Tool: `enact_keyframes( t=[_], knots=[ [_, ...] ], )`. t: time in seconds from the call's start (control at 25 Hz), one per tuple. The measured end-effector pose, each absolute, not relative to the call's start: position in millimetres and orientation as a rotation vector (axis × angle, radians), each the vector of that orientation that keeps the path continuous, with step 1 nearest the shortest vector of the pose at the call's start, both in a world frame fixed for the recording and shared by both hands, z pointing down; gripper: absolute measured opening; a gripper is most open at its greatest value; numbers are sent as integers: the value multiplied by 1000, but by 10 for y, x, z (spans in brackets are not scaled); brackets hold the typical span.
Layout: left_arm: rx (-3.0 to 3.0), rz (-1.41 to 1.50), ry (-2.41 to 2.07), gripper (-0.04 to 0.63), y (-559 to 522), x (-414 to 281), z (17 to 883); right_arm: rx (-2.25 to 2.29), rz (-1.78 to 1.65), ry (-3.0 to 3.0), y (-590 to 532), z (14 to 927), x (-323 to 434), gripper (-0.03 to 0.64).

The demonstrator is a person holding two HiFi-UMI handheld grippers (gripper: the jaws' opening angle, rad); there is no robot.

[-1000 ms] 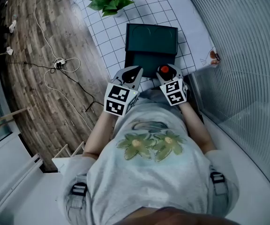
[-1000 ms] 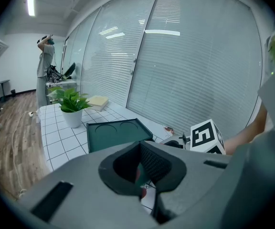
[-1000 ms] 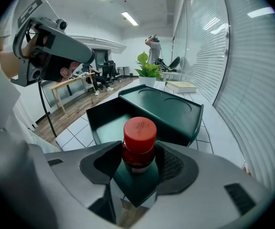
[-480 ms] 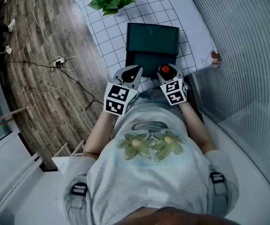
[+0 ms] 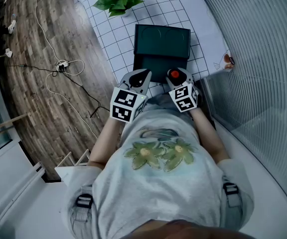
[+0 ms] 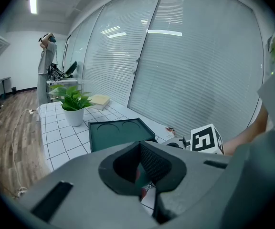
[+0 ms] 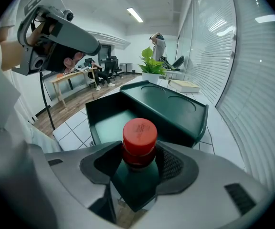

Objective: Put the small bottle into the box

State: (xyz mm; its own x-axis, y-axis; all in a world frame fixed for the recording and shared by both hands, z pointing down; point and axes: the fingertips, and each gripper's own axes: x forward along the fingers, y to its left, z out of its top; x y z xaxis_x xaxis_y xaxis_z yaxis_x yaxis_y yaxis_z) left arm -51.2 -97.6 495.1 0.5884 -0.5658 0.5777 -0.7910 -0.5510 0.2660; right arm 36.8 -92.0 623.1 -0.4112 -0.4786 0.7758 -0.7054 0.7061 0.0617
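Holds the small bottle [image 7: 140,133] upright in the right tongs [image 7: 138,163], clenched on its neck just under the red cap. Hangs it by the near right corner of the box [image 7: 106,120], raised off the table [image 5: 113,39] and not yet inside; cannot tell whether over the box's rim or just short of it. From the head view, right tongs [image 5: 175,75] and bottle cap [image 5: 174,73] at the box's [image 5: 158,63] near edge.

Has the left tongs [image 6: 140,168] clenched shut on nothing, tips together, with only a sliver of table seen through the hollow behind them. Left tongs [image 5: 139,76] just beside the box's near left corner, level with the right pair.

Box dark green and open, its tray bare, the lid [image 5: 162,36] with two round recesses tipped back on the box's far side. Under the box, a white cloth with a dark grid. Beyond the box's far left corner, a potted plant [image 5: 116,1]; beyond the box's far side, a pale yellow pad [image 7: 185,85]. Left of the box, off the table, a wood floor with a looping cable [image 5: 59,66]
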Motion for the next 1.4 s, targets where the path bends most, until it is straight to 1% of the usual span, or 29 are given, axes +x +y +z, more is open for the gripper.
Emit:
enact_keyframes(
  t=[0.64, 1.04, 1.24, 1.32, 1.4],
  knots=[
    [2312, 574, -1109, 8, -936, -559, 4916, 900, 373, -2052, -902, 6225, 359, 216],
    [2324, 570, -1138, 8, -895, -565, 4832, 1026, 529, -2159, -858, 5766, 475, 216],
    [2337, 573, -1144, 8, -865, -535, 4782, 1055, 537, -2208, -817, 5529, 496, 215],
    [2342, 576, -1144, 8, -848, -515, 4772, 1069, 524, -2224, -803, 5449, 505, 194],
    [2346, 581, -1141, 8, -823, -488, 4758, 1095, 503, -2243, -796, 5357, 520, 152]
  ],
)
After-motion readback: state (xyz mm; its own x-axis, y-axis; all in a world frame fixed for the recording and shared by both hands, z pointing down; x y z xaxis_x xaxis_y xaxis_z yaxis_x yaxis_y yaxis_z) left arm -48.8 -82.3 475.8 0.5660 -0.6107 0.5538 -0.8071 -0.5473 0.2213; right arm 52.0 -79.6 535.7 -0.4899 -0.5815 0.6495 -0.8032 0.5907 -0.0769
